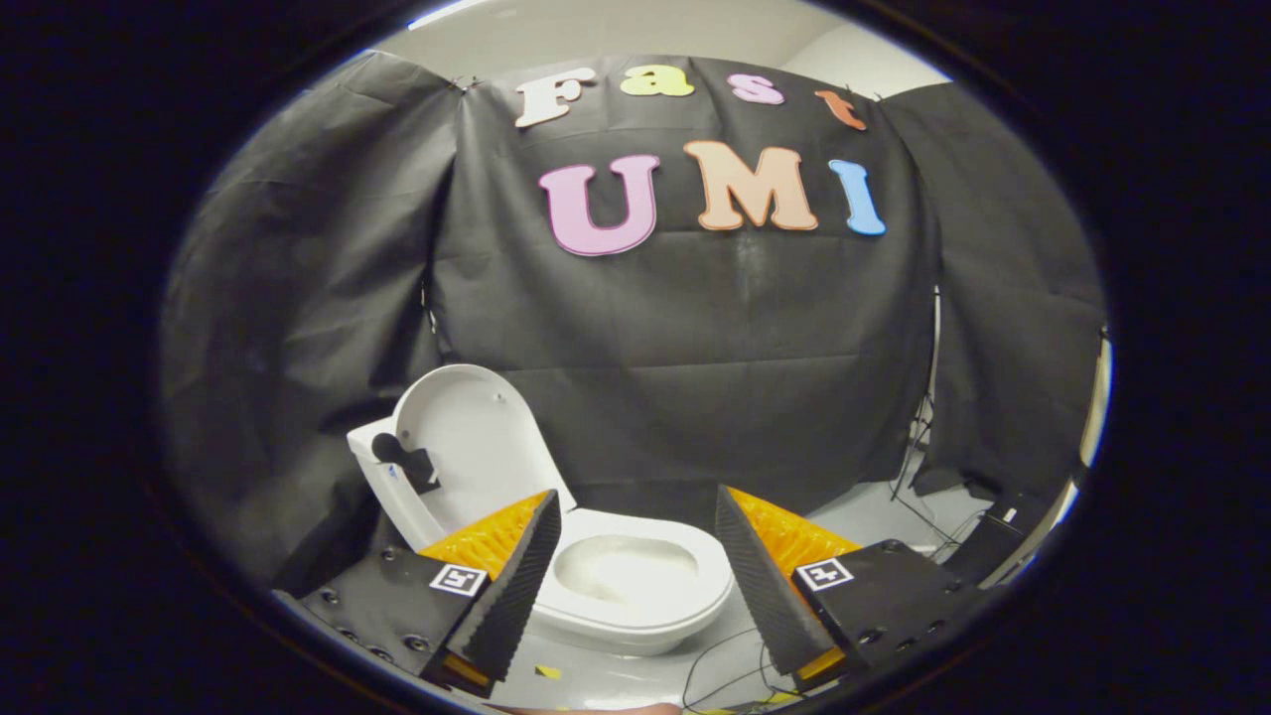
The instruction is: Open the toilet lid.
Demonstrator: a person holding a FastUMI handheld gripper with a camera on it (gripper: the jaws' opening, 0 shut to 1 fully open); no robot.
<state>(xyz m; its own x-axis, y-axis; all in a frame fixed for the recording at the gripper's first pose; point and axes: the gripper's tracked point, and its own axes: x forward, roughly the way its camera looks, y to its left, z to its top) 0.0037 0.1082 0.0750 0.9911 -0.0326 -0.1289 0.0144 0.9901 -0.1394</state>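
A white toilet (635,586) stands on the floor just beyond my fingers. Its lid (467,437) is raised upright, leaning back against the tank (382,477), with the seat and bowl opening exposed. My gripper (635,541) is open, held above and short of the bowl, with nothing between its fingers. The left finger (511,586) overlaps the toilet's left side in the view; the right finger (755,586) stands off the bowl's right rim.
Black cloth walls enclose the booth behind and to both sides of the toilet. Thin cables (725,665) trail over the grey floor in front of the bowl. More cables and dark gear (983,536) lie at the right, by a gap in the cloth.
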